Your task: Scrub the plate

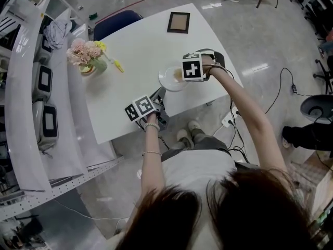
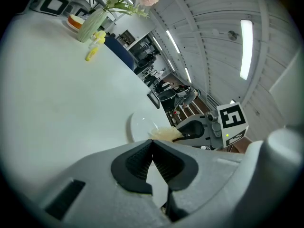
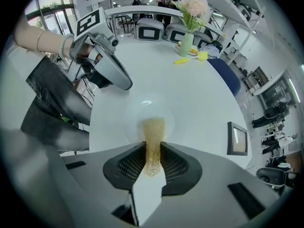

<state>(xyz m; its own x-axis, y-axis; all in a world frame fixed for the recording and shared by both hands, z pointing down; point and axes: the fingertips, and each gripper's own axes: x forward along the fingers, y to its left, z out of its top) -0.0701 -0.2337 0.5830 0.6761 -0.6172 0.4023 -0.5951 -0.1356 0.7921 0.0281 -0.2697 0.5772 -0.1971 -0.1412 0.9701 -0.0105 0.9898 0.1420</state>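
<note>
A clear glass plate sits near the right front of the white table. My right gripper hovers over it, shut on a yellow sponge whose far end rests on the plate. My left gripper is at the table's front edge, just short of the plate, and touches nothing. Its jaws meet at the tips with nothing between them. In the left gripper view the plate, the sponge and the right gripper lie straight ahead.
A vase of pink flowers and a small yellow object stand at the table's left. A dark picture frame lies at the far side, a blue chair behind it. Shelves with devices line the left.
</note>
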